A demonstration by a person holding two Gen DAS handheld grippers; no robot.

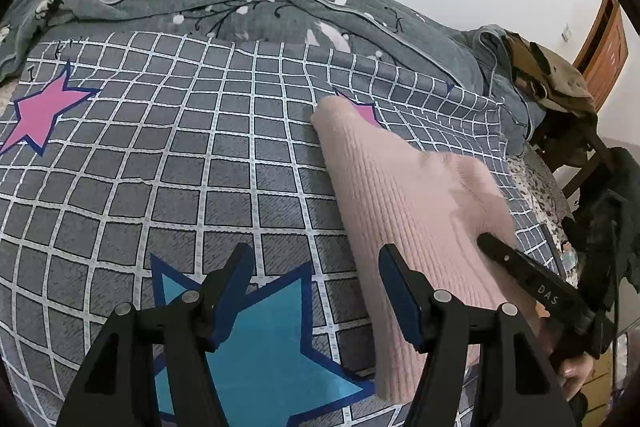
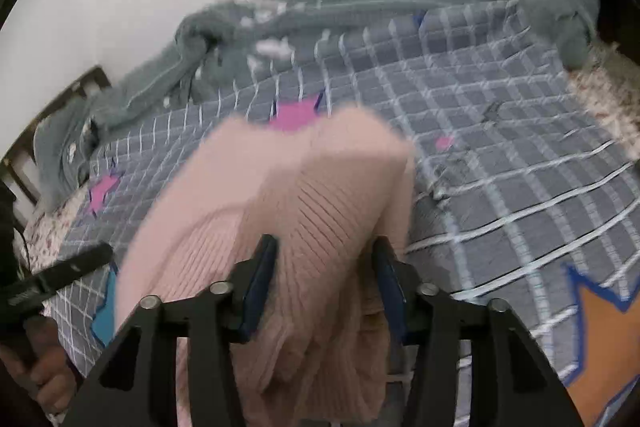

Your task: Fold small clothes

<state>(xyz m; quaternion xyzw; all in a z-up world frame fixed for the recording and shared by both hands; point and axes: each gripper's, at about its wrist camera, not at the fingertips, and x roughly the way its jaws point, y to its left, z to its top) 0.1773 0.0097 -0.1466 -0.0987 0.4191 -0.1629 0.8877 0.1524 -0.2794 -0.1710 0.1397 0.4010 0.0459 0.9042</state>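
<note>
Pink knit garment (image 1: 404, 187) lies diagonally on bedsheet (image 1: 160, 167) — right hand-held gripper (image 2: 324, 267) clamps it, left hand-held gripper (image 1: 316, 279) apart.

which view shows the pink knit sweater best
The left wrist view: the pink knit sweater is sharp there, lying folded on the checked bedspread. The right wrist view shows it blurred, close up, bunched between the right gripper fingers.
</note>
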